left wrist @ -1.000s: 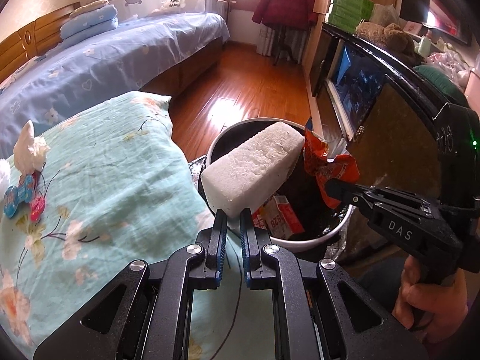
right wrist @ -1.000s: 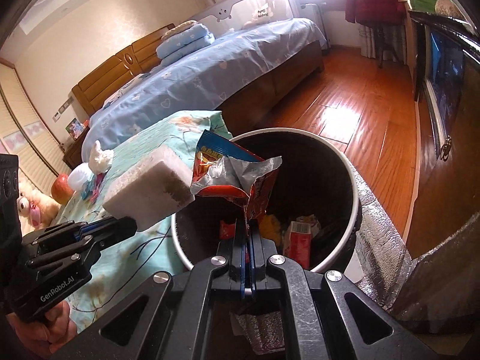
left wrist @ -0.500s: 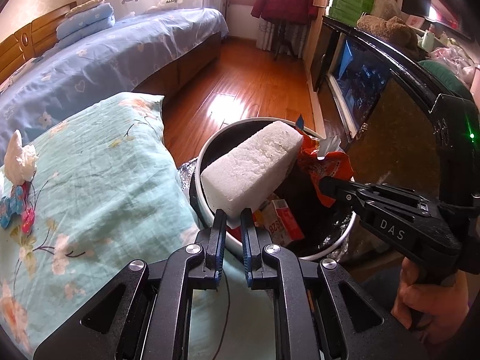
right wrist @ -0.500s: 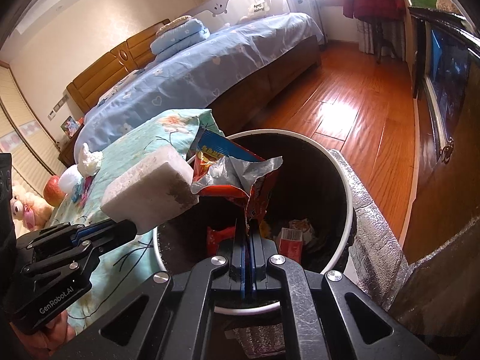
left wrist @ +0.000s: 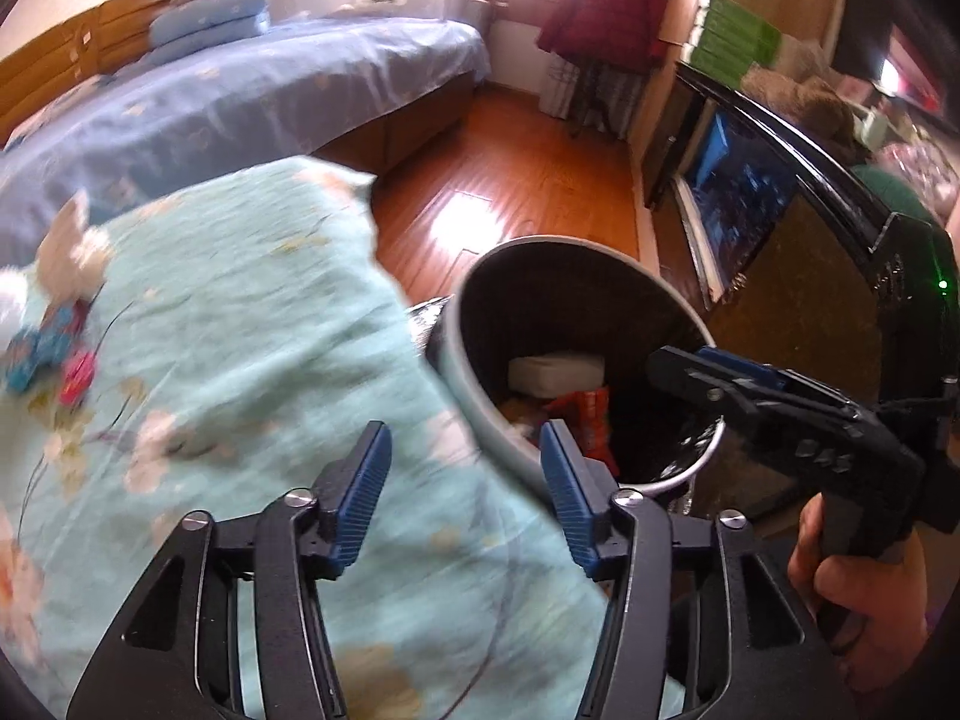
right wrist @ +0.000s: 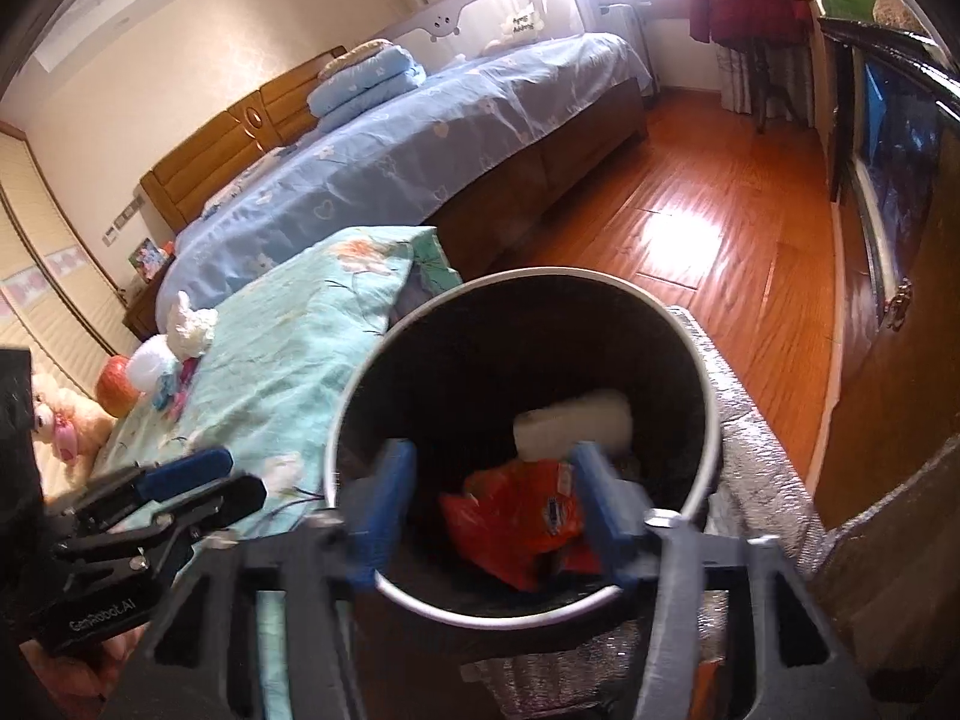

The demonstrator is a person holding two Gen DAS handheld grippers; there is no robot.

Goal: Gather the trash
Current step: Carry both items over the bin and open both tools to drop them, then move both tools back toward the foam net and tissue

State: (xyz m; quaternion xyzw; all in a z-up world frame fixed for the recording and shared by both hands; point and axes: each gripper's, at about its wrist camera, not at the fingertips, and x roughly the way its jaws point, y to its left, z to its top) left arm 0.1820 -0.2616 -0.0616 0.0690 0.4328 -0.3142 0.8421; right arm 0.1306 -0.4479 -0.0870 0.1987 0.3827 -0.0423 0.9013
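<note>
Bedroom with a shiny orange-brown wood floor (right wrist: 690,228), a big bed under a pale blue heart-print cover (right wrist: 408,162), and folded blue quilts (right wrist: 366,81) up by the wooden headboard. A dark red jacket (left wrist: 606,12) hangs near the bright window, and green boxes (left wrist: 729,39) are stacked on the dark cabinet along the right wall.

Down front there's a turquoise flowery blanket (left wrist: 240,372) with a crumpled white tissue (right wrist: 189,324) and some small blue and pink bits (left wrist: 51,354) on it. Just beside the blanket sits the round trash bin (right wrist: 711,420), light rim, black inside. Both pieces of trash lie in the bin: a white foam block (right wrist: 576,420) toward the far side, and an orange-red snack bag (right wrist: 522,522) in front of it, touching it. There's printing on the bag, but it's too blurry to read.

The left gripper (left wrist: 465,495) is over the blanket edge by the bin rim, blue-padded fingers spread wide, nothing between them. The right gripper (right wrist: 492,516) is above the bin mouth, motion-blurred, also spread wide and empty.

Only writing I can make out is "GenRobot.AI" on the side of the left gripper, seen in the right wrist view. The right one's label is too blurry here.
</note>
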